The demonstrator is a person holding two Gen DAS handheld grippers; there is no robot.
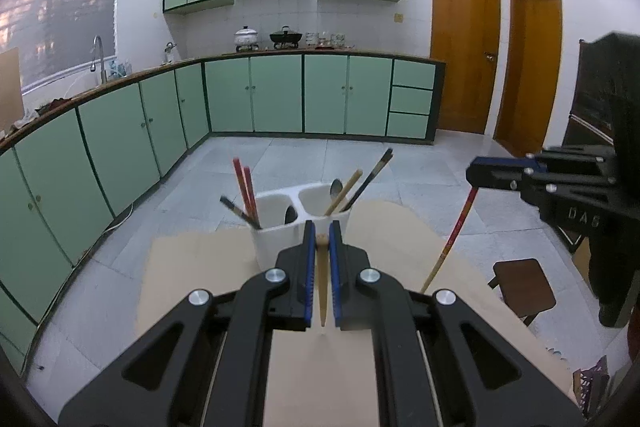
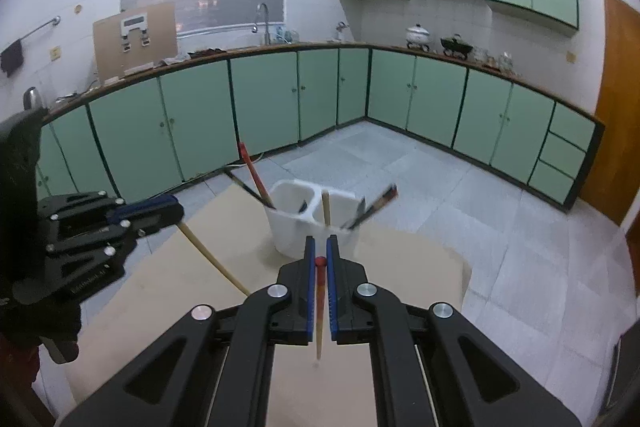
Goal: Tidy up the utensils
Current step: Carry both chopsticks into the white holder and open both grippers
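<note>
A white two-compartment utensil holder (image 1: pixel 280 235) (image 2: pixel 298 227) stands on a tan table (image 1: pixel 200 267) (image 2: pixel 160 287). It holds red, dark and wooden chopsticks and dark spoons. My left gripper (image 1: pixel 321 231) is shut on a plain wooden chopstick (image 1: pixel 322 291), just in front of the holder. The left gripper also shows in the right wrist view (image 2: pixel 176 213) with that chopstick (image 2: pixel 212 255) slanting down. My right gripper (image 2: pixel 321 247) is shut on a red-topped chopstick (image 2: pixel 320 303). In the left wrist view the right gripper (image 1: pixel 474 173) holds the red-topped chopstick (image 1: pixel 452 239) to the right of the holder.
Green kitchen cabinets (image 1: pixel 256 95) run along the walls, with a sink tap (image 1: pixel 98 55) and pots (image 1: pixel 285 37) on the counter. A small dark stool (image 1: pixel 522 287) stands on the tiled floor right of the table. Wooden doors (image 1: pixel 464 51) are at the right.
</note>
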